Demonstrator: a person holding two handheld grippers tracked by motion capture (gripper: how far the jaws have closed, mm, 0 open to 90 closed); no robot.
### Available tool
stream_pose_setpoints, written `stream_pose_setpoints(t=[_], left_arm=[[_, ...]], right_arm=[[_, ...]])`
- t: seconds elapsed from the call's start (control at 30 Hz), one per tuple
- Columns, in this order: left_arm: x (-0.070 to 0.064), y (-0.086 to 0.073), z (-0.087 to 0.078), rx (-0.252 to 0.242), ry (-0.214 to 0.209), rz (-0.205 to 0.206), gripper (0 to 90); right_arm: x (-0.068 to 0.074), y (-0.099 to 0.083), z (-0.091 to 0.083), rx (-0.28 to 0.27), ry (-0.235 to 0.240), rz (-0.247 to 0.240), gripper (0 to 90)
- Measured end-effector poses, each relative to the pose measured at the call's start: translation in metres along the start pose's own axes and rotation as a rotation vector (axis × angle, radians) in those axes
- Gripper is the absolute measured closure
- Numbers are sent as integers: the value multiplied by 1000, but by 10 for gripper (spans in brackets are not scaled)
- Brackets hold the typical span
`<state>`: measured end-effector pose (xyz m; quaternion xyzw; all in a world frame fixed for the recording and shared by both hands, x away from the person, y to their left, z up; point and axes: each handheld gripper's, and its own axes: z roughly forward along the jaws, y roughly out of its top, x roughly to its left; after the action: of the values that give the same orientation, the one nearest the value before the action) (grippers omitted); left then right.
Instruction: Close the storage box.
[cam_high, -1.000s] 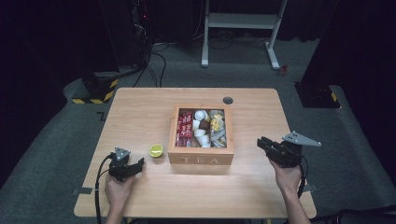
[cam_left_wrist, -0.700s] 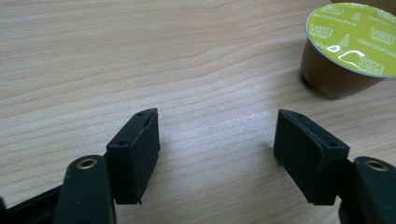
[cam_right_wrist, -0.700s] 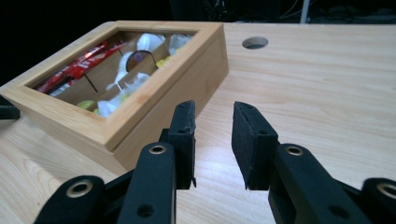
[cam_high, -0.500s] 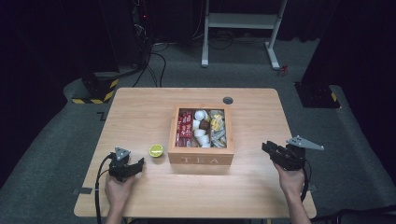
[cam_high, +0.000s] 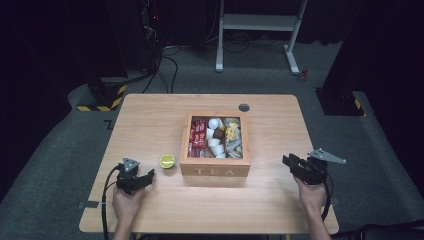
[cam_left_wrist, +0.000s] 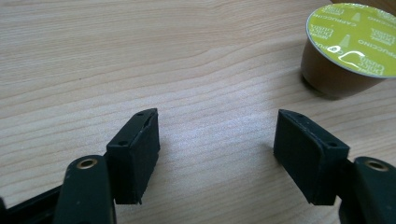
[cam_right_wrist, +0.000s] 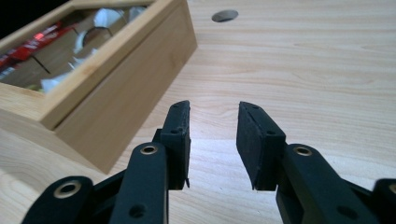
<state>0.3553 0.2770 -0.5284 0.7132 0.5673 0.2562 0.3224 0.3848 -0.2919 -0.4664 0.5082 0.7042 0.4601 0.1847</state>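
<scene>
The right gripper (cam_high: 295, 165) has dropped lower and drawn back toward the person since a second ago, settling near the bench's right edge, while the left gripper (cam_high: 142, 178) has stayed where it was. The left fingers (cam_left_wrist: 135, 151) stand wide apart with bare wood between them; the right fingers (cam_right_wrist: 180, 137) are parted only narrowly and hold nothing. Just ahead of the left gripper, and off to one side of its line, sits the pod (cam_left_wrist: 348, 46), a small brown tapered cup with a glossy lime-green foil lid printed "cappuccino"; from above the pod (cam_high: 167, 161) rests on the bench just beside the left wall of the box (cam_high: 215, 170). To my eye the work is at the reach stage: the pod is not yet grasped, and the next move calls for swinging the left gripper round to centre the pod between the fingers, then closing on its smooth, sloped wall low enough that it doesn't squirt out. The box is pale wood, square-cornered, lettered "TEA", its compartments holding red sachets, white cups and yellowish packets. The bench (cam_high: 150, 120) is light, fine-grained wood with a round cable hole (cam_high: 244, 107).
</scene>
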Motion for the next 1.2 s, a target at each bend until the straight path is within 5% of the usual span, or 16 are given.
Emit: stream_pose_setpoints(t=[1.2], left_arm=[[0, 0, 0, 0, 0, 0, 319]], right_arm=[[-1, -19, 50, 136, -169, -87, 592]])
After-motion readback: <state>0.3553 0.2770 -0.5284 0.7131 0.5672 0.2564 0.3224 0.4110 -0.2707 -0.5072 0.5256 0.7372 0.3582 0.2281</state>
